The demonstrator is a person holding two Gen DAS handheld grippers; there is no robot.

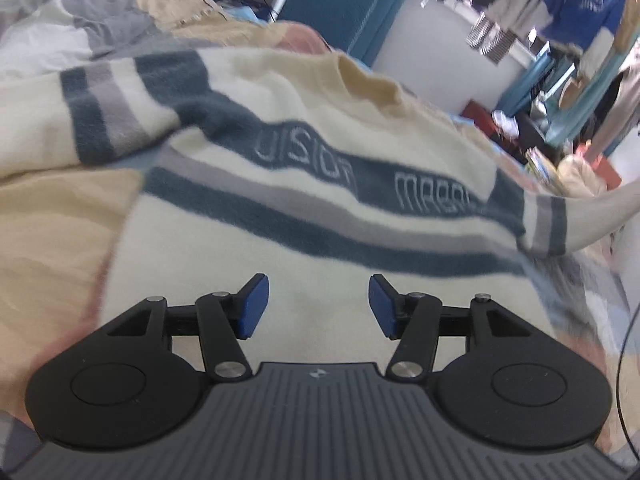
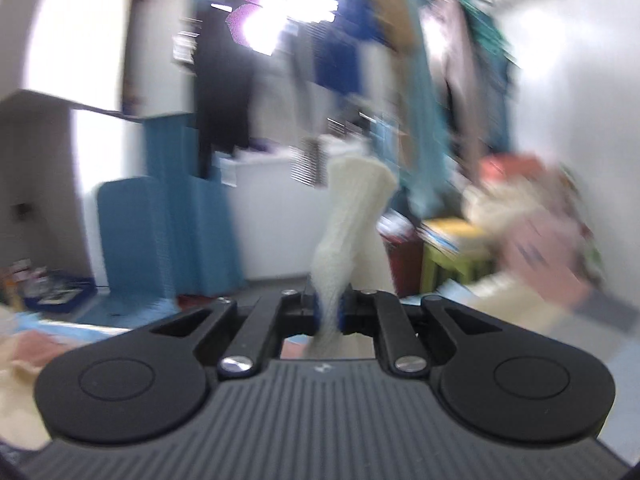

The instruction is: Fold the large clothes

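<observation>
Sweater [image 1: 304,216] cuff pinched in R gripper [image 2: 329,312] jaws; L gripper [image 1: 319,306] jaws apart.

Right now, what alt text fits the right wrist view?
The right gripper is shut on a cream ribbed sleeve cuff, which sticks up beyond its fingers. Behind it, blurred, hang clothes on a rack.

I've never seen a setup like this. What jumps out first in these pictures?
A cream sweater with blue and grey stripes fills the left camera's view, spread out ahead of the open left gripper. In the blurred right view, the right gripper is clamped on a cream knitted sleeve, with hanging clothes behind.
</observation>
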